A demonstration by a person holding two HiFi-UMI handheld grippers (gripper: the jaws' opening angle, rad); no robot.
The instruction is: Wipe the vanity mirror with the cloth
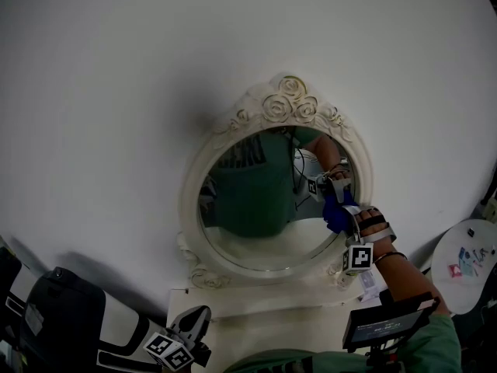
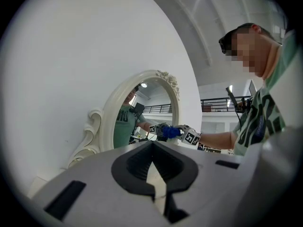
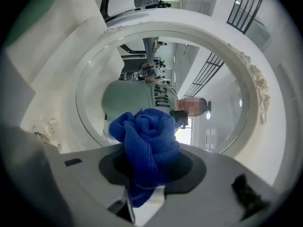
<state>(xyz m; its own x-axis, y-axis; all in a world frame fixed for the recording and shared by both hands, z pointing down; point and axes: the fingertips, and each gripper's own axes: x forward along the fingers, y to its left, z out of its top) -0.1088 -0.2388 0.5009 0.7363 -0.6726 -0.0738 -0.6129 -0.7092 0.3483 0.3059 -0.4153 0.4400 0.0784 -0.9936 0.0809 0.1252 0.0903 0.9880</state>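
Head view, blue cloth (image 1: 335,216) at vanity mirror (image 1: 256,208)

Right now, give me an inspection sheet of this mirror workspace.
Surface: white shelf carrying the mirror.
Job's things: oval mirror in an ornate white frame, upright at the wall; blue cloth, bunched, at the glass's right side, apparently touching.
Clutter: dark bag-like thing at low left.
Grippers: right tongs shut on the cloth; left tongs shut, empty, held low, off the mirror.
Cables: nothing seen.
Surroundings: white wall; round white table at right.
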